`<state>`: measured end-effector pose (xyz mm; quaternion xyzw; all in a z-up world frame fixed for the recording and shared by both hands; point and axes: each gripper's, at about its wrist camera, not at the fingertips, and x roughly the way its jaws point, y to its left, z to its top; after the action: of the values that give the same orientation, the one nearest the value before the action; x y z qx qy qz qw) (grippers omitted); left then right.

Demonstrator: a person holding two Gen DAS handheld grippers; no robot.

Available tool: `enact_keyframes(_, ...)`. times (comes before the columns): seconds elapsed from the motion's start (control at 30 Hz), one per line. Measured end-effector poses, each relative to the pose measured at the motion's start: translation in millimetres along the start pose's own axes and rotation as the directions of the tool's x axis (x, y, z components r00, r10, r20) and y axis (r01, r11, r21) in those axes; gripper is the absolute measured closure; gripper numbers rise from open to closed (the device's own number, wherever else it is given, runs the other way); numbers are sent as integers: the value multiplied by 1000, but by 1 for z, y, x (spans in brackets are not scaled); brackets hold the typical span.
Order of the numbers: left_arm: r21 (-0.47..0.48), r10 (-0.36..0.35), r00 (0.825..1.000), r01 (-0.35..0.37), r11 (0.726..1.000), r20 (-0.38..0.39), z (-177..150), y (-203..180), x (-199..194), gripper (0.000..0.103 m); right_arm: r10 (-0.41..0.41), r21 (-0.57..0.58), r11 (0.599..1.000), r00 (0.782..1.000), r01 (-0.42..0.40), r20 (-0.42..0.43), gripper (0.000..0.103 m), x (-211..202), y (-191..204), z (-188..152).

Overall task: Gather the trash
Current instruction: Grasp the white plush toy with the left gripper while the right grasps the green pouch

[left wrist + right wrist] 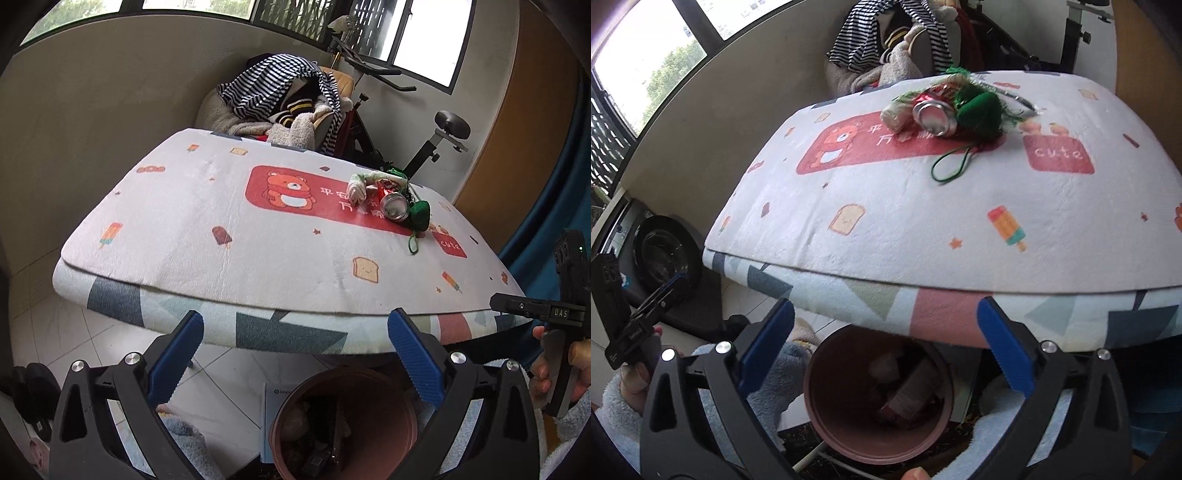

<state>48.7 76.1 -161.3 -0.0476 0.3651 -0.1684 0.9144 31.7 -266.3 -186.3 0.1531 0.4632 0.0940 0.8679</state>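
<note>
Two grippers were recorded, one per hand. The left gripper (295, 354) was held with its two blue-padded fingers (181, 354) spread wide and nothing between them; it was also seen from the side in the right wrist view (661, 299). The right gripper (886, 350) was likewise held released, its blue pads (1004, 350) wide apart and empty.

One bin (879, 398), a round reddish-brown pot, was set on the floor below the near table edge, under both grippers. Inside it one bottle-like item (908, 395) and some paler scraps were noted; their count could not be told. In the left wrist view the same bin (373, 417) was seen holding dark and pale rubbish.

One table (221, 221) was covered by a white mat printed with a red bear panel, toast slices and ice lollies. One cluster of trash was left on its far side, well apart from the grippers:
- one crushed can (934, 116), lying on its side;
- one white crumpled wrapper (360, 186), touching the can;
- one green knitted pouch (979, 110), against the can, with one green cord loop (951, 166) trailing toward the near edge.

Beyond the table one chair heaped with striped clothing (280, 92) and one exercise bike (439, 136) were noted.
</note>
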Motion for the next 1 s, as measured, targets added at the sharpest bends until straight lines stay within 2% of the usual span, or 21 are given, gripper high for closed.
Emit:
enact_keyframes(0.17, 47, -17, 1000, 16, 999, 15, 28, -14, 15, 6, -110, 49, 993, 991, 107, 70, 6, -5, -26, 27)
enact_keyframes(0.3, 34, -27, 1000, 26, 999, 16, 52, -20, 36, 6, -114, 78, 991, 986, 106, 117, 5, -3, -47, 52)
enact_keyframes(0.4, 26, -38, 999, 37, 999, 4, 70, -24, 58, 6, -169, 144, 979, 969, 144, 179, 5, 3, -68, 72)
enact_keyframes(0.47, 40, -54, 998, 55, 998, -11, 81, -28, 75, 6, -159, 174, 975, 978, 135, 135, 6, 17, -83, 91)
enact_keyframes(0.53, 59, -42, 999, 43, 997, -18, 93, -32, 91, 6, -201, 209, 962, 974, 176, 102, 6, 34, -97, 109)
enact_keyframes(0.6, 48, -40, 999, 42, 998, -33, 103, -34, 108, 6, -201, 217, 961, 972, 172, 118, 8, 47, -106, 125)
enact_keyframes(0.7, -3, -34, 997, 33, 999, -68, 118, -31, 135, 6, -181, 241, 959, 977, 149, 114, 20, 76, -119, 151)
enact_keyframes(0.8, -10, -15, 996, 14, 1000, -87, 134, -34, 160, 6, -124, 297, 951, 986, 85, 114, 23, 100, -129, 165)
enact_keyframes(0.87, -1, -12, 996, 12, 1000, -90, 143, -37, 173, 6, -130, 327, 941, 985, 87, 112, 24, 114, -133, 174)
enact_keyframes(0.97, 8, -1, 994, 2, 1000, -107, 155, -44, 193, 20, -112, 331, 941, 989, 72, 100, 25, 131, -134, 181)
enact_keyframes(1.0, 8, 2, 993, -1, 1000, -115, 157, -45, 199, 26, -98, 322, 945, 990, 62, 97, 32, 134, -132, 181)
